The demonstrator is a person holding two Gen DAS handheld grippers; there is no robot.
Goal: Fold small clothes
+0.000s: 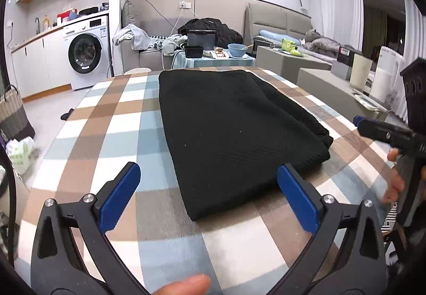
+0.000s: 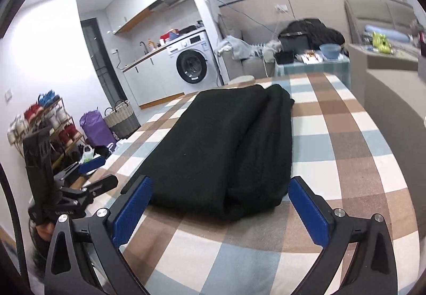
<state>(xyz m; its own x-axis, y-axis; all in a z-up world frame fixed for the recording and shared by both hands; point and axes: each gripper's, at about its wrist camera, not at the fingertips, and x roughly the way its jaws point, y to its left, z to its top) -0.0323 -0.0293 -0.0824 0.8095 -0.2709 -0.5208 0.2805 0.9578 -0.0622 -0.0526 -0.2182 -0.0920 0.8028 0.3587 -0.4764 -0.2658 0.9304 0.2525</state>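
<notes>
Black garment [image 1: 234,129] lies folded lengthwise along the middle of the counter [image 1: 111,119], reaching toward its far edge. We hold the left gripper [image 1: 209,196] and right gripper [image 2: 221,209] at its near end, fingers spread wide, gripping nothing.

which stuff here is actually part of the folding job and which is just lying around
Part of the job:
black garment, folded on the checked tablecloth
left gripper, open
right gripper, open

Just lying about:
washing machine
blue bowl
woven basket
shoe rack
</notes>
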